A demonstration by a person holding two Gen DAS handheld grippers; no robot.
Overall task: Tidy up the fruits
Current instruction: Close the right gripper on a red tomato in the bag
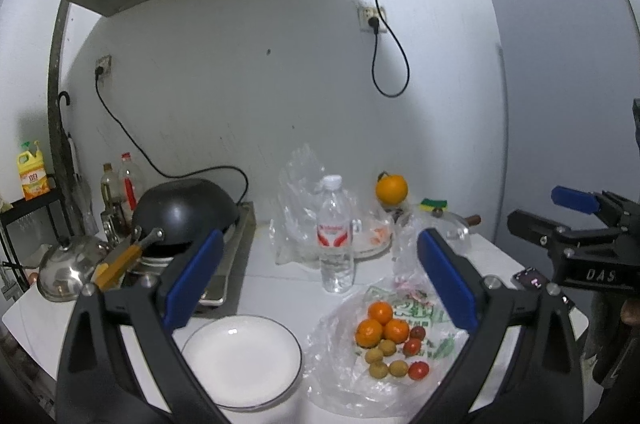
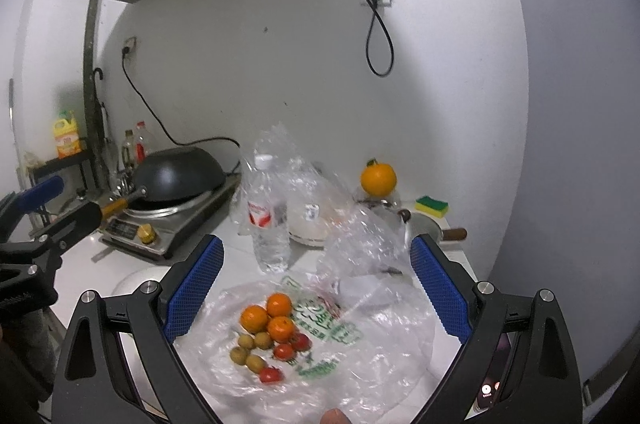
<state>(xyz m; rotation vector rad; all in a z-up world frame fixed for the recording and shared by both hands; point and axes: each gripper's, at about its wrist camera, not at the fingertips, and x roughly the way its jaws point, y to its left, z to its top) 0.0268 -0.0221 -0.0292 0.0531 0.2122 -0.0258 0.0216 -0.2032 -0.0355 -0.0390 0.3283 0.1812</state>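
My left hand-held gripper and right hand-held gripper both hang wide and empty over the white table. A water bottle stands upright just behind the fruit, with crumpled clear bags beside it. Only my left view shows the whole white plate, left of the flattened plastic bag. On that bag sit three tangerines, brownish longans and small red tomatoes, touching in one cluster.
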